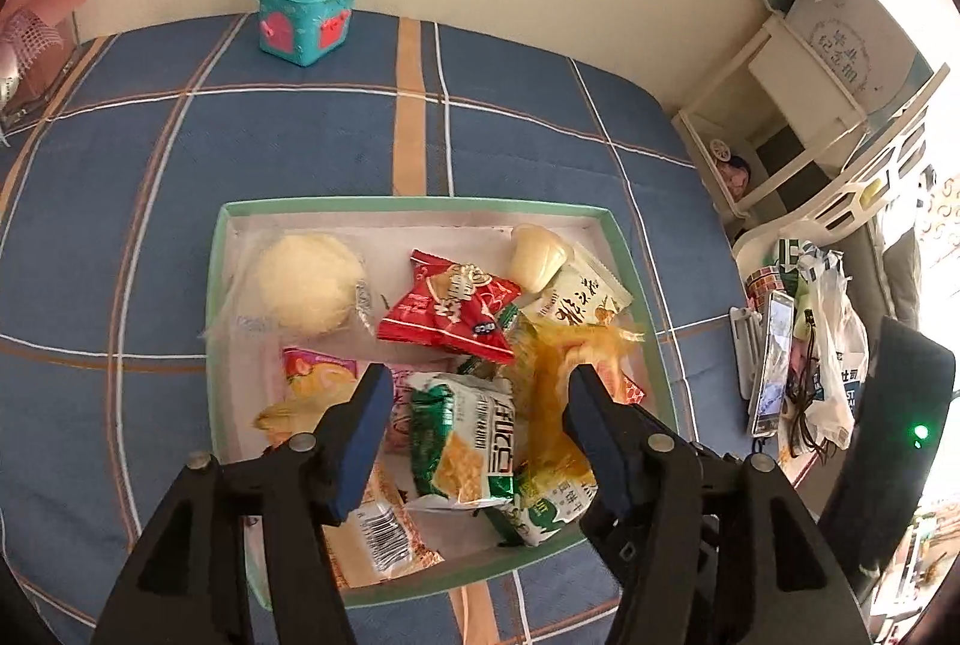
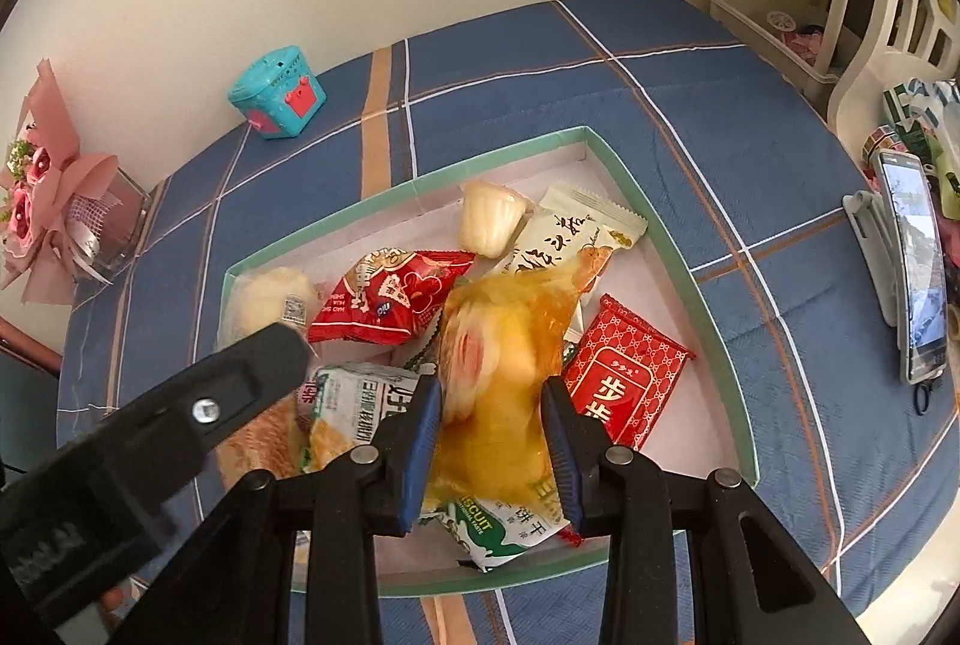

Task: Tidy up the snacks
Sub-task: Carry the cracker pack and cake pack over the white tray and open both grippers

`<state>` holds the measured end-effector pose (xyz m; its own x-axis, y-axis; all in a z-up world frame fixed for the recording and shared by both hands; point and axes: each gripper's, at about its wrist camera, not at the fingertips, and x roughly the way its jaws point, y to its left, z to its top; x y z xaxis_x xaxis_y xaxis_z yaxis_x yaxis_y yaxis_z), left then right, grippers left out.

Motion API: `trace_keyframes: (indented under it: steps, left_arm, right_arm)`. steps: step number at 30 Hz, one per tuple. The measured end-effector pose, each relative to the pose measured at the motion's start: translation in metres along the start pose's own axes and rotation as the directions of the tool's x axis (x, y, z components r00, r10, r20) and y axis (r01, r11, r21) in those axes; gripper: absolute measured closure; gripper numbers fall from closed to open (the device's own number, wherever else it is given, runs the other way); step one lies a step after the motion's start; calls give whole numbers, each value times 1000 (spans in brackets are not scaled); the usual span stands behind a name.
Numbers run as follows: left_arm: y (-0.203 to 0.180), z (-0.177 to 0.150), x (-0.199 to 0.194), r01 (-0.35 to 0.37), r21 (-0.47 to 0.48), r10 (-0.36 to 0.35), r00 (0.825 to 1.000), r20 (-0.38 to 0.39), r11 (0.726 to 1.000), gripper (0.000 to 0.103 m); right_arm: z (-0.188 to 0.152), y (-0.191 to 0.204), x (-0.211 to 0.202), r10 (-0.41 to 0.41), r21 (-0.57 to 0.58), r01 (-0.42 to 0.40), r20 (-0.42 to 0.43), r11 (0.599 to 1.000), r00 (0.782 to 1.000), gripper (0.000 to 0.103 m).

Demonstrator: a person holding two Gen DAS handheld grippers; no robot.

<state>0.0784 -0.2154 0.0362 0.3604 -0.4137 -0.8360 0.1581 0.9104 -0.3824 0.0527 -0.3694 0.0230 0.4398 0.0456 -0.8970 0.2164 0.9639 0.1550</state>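
A shallow green-rimmed box (image 1: 420, 204) (image 2: 714, 321) on a blue plaid cloth holds several snack packs. My left gripper (image 1: 477, 396) is open above the box, over a green biscuit pack (image 1: 465, 435). My right gripper (image 2: 493, 414) is shut on a yellow translucent snack bag (image 2: 504, 345), which also shows blurred in the left wrist view (image 1: 558, 381). Around it lie a red pack (image 1: 447, 306) (image 2: 390, 303), a round pale cake (image 1: 306, 282) (image 2: 270, 297), a jelly cup (image 1: 537, 255) (image 2: 489, 219), a white-green pack (image 2: 567, 240) and a red patterned pack (image 2: 624, 375).
A teal toy box (image 1: 307, 12) (image 2: 277, 93) stands at the back by the wall. A pink bouquet (image 2: 42, 183) is at the left. A phone on a stand (image 2: 912, 267) (image 1: 771, 363), bags and a white shelf (image 1: 798, 105) are at the right.
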Motion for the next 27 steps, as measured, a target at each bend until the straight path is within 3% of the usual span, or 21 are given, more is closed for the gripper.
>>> trace_keyframes:
  steps: [5, 6, 8, 9, 12, 15, 17, 23, 27]
  left_arm:
    - [10, -6, -22, -59, -2, 59, 997, 43, 998, 34]
    - [13, -9, -28, -83, -2, 83, 995, 57, 997, 32]
    - [19, -12, -36, -125, -4, 125, 989, 77, 992, 20]
    - [22, -14, -40, -149, -6, 149, 985, 92, 989, 11]
    - [34, -22, -53, -239, -7, 238, 962, 134, 971, 9]
    - [46, -31, -60, -301, -5, 299, 943, 148, 954, 1]
    - [54, -35, -60, -323, -1, 320, 936, 145, 946, 1]
    - [75, -53, -69, -330, -43, 333, 932, 142, 943, 1]
    - [81, -62, -77, -356, -75, 364, 919, 155, 931, 1]
  right_arm:
    - [-5, 9, -8, -3, -23, 3, 22, 1000, 1000, 61]
    - [-6, 10, -9, -3, -27, 4, 23, 1000, 1000, 57]
    - [-10, 14, -10, -2, -37, 3, 23, 999, 1000, 39]
    - [-12, 15, -12, -3, -43, 4, 26, 999, 1000, 38]
    - [-19, 22, -19, -12, -68, 15, 44, 998, 999, 29]
    - [-27, 29, -26, -16, -100, 23, 67, 995, 998, 14]
    - [-34, 34, -30, -20, -125, 30, 84, 992, 996, 0]
    - [-49, 45, -37, -16, -175, 33, 97, 984, 995, 0]
    - [-60, 49, -38, -25, -190, 42, 95, 981, 995, 0]
